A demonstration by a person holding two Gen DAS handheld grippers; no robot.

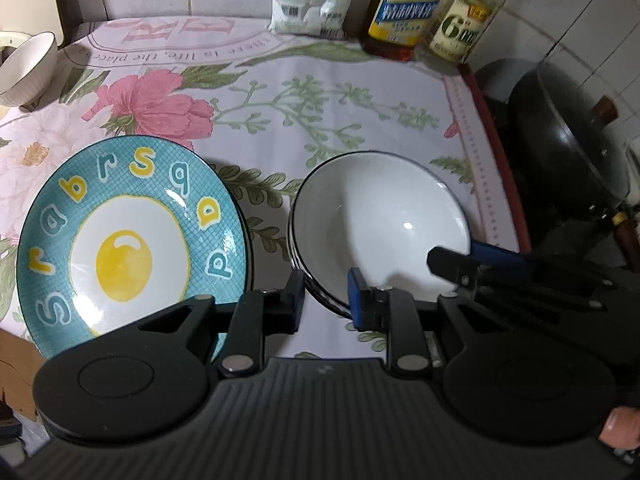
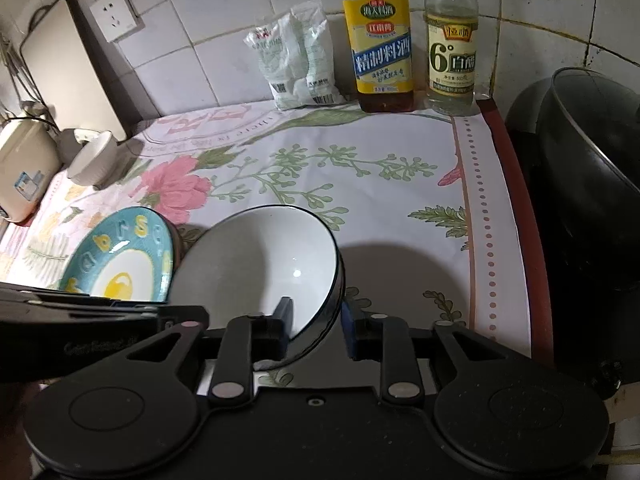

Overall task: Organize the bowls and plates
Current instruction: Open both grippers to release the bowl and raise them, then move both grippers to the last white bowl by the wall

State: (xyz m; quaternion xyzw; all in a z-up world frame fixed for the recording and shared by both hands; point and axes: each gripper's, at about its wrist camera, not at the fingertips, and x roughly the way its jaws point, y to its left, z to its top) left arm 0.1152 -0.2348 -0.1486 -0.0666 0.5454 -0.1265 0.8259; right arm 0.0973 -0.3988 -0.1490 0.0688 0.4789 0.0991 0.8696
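Observation:
A white bowl point(image 1: 380, 216) with a dark rim sits on top of a stack of like bowls, right of a teal plate point(image 1: 128, 236) painted with a fried egg and letters. My left gripper point(image 1: 326, 300) straddles the bowl's near-left rim, with the black finger outside and the blue pad inside. Both touch the wall. My right gripper point(image 2: 316, 320) straddles the near-right rim. One finger is inside the bowl, and a thin gap shows between the rim and the blue outer pad. The teal plate point(image 2: 120, 264) lies just left of the bowl.
A small ribbed white bowl point(image 2: 94, 160) stands at the far left beside a rice cooker point(image 2: 24, 172). A white bag point(image 2: 296, 60) and two bottles point(image 2: 380, 52) line the tiled back wall. A black wok point(image 2: 580, 200) sits past the table's right edge. Flowered cloth stretches behind the dishes.

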